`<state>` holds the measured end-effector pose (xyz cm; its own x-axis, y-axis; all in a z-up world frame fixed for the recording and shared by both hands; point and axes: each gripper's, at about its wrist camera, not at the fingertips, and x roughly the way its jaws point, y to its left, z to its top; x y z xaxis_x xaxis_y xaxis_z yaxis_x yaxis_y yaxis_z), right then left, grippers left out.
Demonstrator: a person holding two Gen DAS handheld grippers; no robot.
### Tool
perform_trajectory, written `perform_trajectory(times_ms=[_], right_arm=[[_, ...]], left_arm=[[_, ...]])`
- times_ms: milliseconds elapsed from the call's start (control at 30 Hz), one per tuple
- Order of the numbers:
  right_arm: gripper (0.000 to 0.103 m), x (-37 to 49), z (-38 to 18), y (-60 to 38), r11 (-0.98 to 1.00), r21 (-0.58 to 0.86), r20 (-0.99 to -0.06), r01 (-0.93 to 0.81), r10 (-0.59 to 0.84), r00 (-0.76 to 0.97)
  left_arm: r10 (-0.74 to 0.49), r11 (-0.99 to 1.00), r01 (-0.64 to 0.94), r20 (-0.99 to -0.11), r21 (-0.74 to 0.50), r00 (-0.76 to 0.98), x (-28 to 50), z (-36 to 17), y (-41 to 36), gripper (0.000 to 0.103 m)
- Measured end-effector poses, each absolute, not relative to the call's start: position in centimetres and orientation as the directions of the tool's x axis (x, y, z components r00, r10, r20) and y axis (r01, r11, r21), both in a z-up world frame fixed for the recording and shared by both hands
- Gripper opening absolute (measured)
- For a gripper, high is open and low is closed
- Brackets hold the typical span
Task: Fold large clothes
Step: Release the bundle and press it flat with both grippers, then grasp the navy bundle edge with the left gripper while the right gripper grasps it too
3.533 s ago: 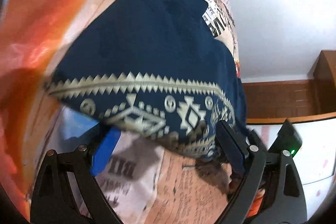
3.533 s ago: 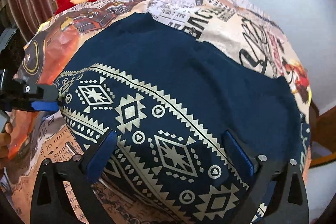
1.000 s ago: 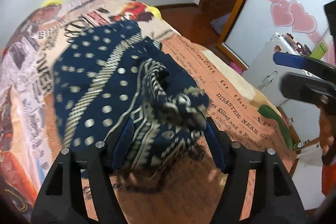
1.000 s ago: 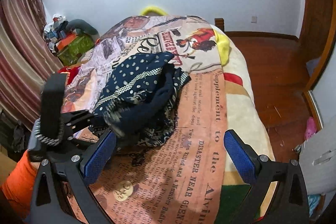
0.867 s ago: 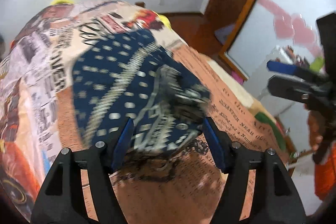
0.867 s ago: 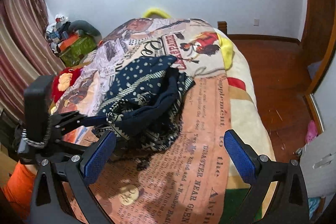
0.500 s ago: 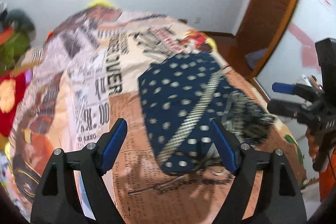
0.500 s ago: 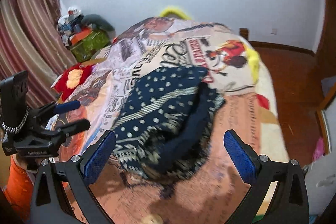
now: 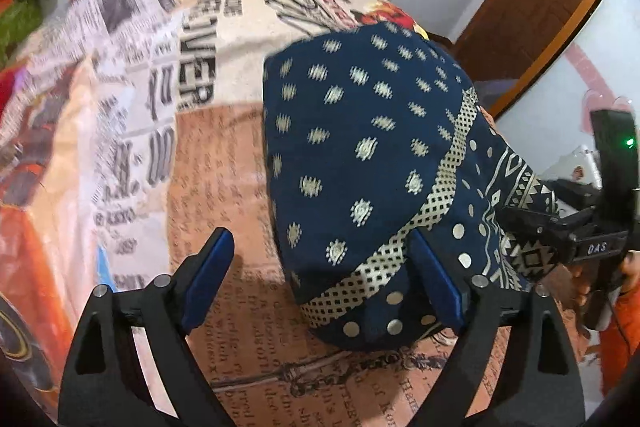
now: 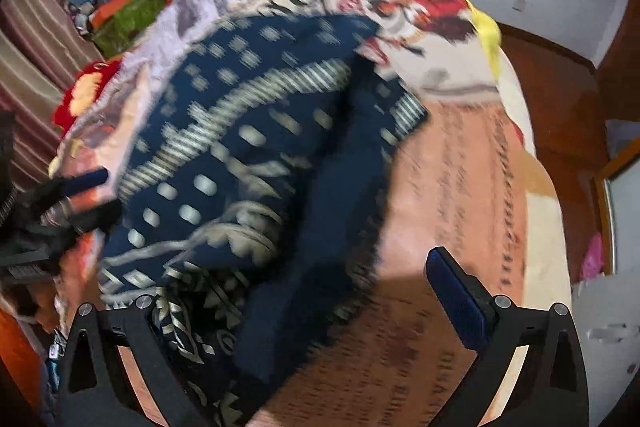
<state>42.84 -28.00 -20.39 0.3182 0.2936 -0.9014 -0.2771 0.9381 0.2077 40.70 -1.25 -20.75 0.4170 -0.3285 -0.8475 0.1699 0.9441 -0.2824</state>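
A navy garment with cream dots and geometric bands [image 9: 360, 155] lies bunched on the newspaper-print bedspread [image 9: 192, 163]. My left gripper [image 9: 320, 275] is open just above the bed, its right finger against the garment's near edge. The right gripper appears at the right of the left wrist view [image 9: 532, 223], at the garment's patterned end. In the right wrist view the garment [image 10: 248, 155] is blurred and fills the middle; my right gripper [image 10: 296, 291] is open, with the cloth over its left finger. The left gripper shows at the left edge [image 10: 80, 195].
The bed's right edge drops to a wooden floor [image 10: 560, 99]. A wooden door frame [image 9: 532, 11] and a white cabinet [image 9: 568, 115] stand right of the bed. A red plush toy [image 10: 80, 91] and a green box [image 10: 124, 15] lie at the bed's far left.
Both grippers have dropped closer to the garment. The garment now reaches between each pair of fingers. The right wrist view is blurred by motion.
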Motion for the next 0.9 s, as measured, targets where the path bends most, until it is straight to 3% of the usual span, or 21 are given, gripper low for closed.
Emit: perform_trajectory(times_ms=[200, 600, 800, 900], right_arm=[[0.103, 41.7, -21.7, -31.5, 0.919, 0.354, -0.880, -0.176, 0.391, 0.269], [0.103, 40.4, -16.5, -31.0, 0.927, 0.269, -0.862, -0.262, 0.352, 0.363], [0.103, 42.6, -14.7, -29.4, 0.918, 0.298, -0.820, -0.262, 0.387, 0.422], [0.103, 44.5, -16.0, -28.9, 0.916, 0.326, -0.831, -0.234, 0.396, 0.392]], left_arm=[[-0.320, 0.946, 0.191, -0.851, -0.262, 0.417, 39.4, -20.6, -1.1, 0.090], [-0.191, 0.966, 0.251, -0.816, -0.058, 0.546, 37.6, -16.3, -1.2, 0.090], [-0.228, 0.966, 0.238, -0.780, -0.105, 0.582, 39.6, -14.8, -0.8, 0.090], [-0.297, 0.954, 0.206, -0.788, -0.218, 0.539, 42.0, -15.6, -0.1, 0.090]])
